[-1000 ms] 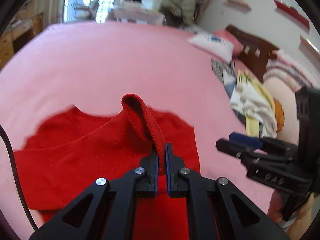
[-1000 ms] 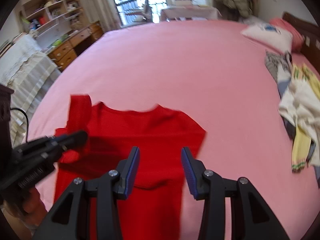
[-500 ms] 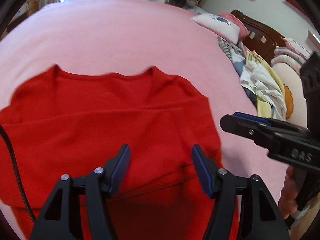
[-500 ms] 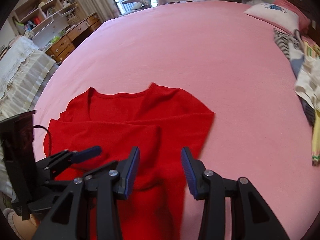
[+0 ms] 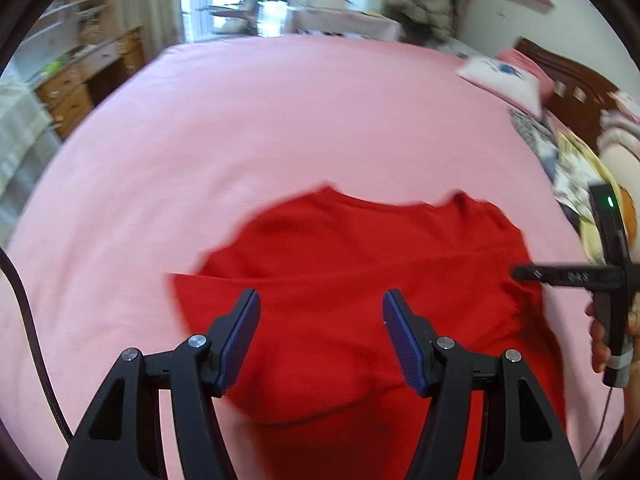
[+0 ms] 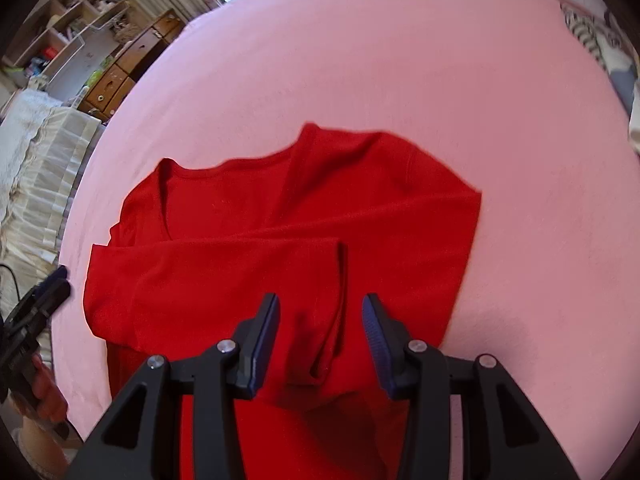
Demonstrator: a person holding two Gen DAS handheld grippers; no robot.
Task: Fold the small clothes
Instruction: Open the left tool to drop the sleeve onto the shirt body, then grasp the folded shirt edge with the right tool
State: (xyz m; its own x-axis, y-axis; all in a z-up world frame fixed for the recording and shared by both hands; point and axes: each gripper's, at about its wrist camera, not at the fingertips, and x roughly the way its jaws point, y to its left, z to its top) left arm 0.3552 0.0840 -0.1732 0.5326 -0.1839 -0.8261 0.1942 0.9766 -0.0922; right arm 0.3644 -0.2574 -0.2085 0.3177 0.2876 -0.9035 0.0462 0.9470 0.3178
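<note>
Only right wrist view shows red shirt's [image 6: 280, 208] folded sleeve (cuff visible)

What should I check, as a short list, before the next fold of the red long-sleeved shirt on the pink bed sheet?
1. Left gripper empty, jaws apart: ok.
2. Right gripper empty, jaws apart: ok.
3. One sleeve of the red long-sleeved shirt folded across the body: ok.
4. Sleeve lies smooth: not ok, a raised crease stands near its cuff, in front of the right gripper.
5. Shirt whole on the pink bed sheet, free sheet beyond the collar: ok.
6. Lower hem of the shirt flat: cannot tell, it is hidden under the grippers.
</note>
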